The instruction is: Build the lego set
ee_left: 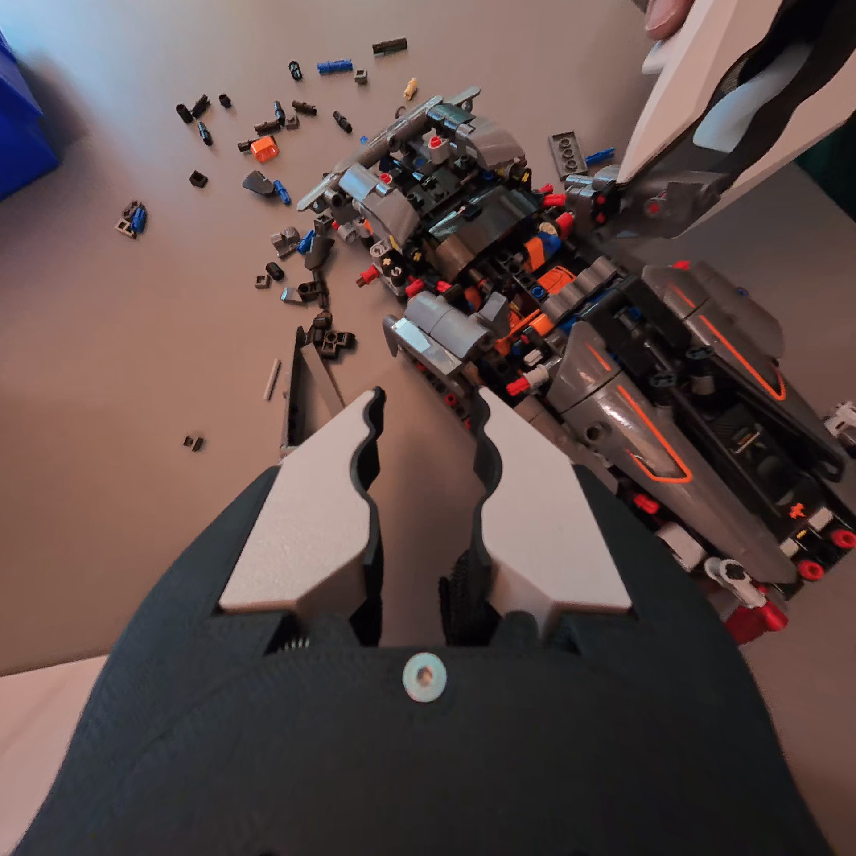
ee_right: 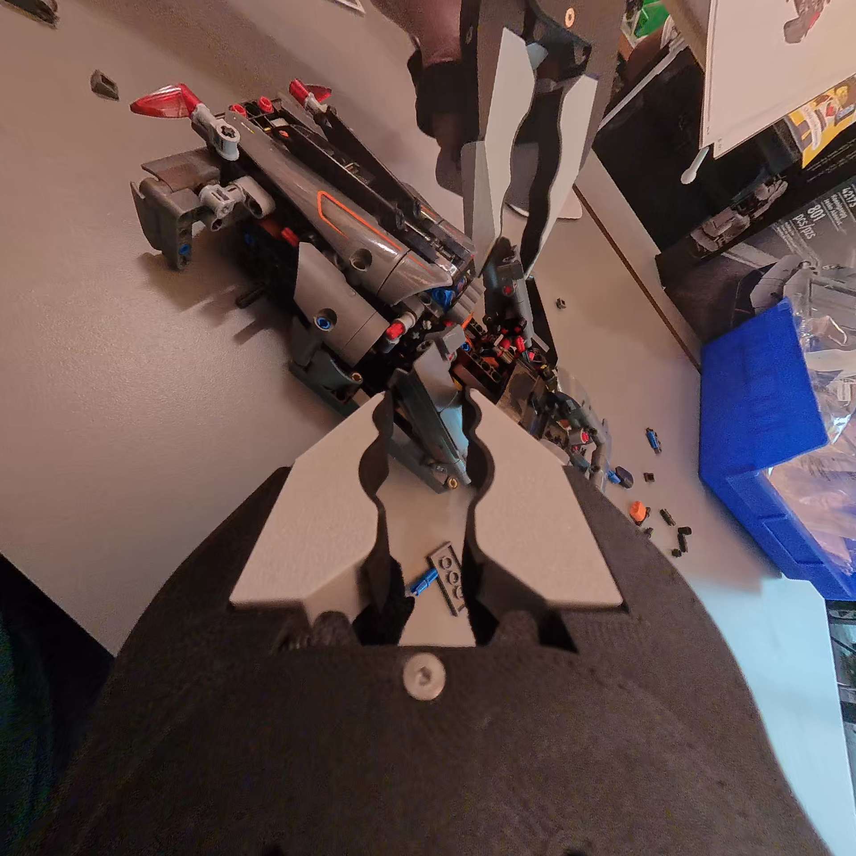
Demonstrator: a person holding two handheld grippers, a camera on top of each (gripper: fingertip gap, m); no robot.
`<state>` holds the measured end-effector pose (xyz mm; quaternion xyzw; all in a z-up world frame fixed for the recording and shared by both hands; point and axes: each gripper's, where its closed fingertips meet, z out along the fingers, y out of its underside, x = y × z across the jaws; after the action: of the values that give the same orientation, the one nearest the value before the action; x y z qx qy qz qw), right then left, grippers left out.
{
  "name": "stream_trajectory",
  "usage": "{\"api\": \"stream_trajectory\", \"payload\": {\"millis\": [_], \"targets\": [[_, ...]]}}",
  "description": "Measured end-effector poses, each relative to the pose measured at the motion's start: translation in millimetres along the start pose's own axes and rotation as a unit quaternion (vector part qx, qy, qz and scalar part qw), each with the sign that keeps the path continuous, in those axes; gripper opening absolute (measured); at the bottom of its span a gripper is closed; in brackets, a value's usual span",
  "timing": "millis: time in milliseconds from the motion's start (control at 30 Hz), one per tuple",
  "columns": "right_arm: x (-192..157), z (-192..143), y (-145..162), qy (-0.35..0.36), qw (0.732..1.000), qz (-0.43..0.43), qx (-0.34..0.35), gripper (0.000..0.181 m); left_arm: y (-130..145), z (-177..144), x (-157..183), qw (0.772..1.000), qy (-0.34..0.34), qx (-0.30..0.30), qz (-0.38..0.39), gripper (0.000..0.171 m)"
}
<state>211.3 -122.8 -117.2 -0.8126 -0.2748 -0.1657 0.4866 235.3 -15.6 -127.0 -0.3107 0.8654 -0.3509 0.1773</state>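
On matte tabletop (ee_left: 139, 370) | glossy grey-orange lego car (ee_left: 648, 370) | left tongs (ee_left: 431, 398) gaping, wavy-edged

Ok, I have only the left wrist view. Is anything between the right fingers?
Observer: Yes, a grey panel of the model sits between the fingers of the right gripper; whether they grip it is unclear.
Operator: And the blue blur at my left edge?
Observer: A blue bin holding clear plastic bags.
Operator: Any instruction sheet?
Observer: A white printed sheet stands next to the black box.
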Motion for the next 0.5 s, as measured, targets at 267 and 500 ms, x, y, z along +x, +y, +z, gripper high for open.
{"api": "stream_trajectory", "payload": {"millis": [267,500], "targets": [[-1.0,0.2,-0.4,-0.004,1.0,-0.002,0.01,0.027,-7.4,3.3,3.8,1.0,0.013,0.021,-0.001,0.028],[-5.3,-0.9,-1.9,-0.005,1.0,-0.008,0.017,0.027,-10.2,6.2,5.5,0.999,0.021,0.028,-0.006,0.023]]}}
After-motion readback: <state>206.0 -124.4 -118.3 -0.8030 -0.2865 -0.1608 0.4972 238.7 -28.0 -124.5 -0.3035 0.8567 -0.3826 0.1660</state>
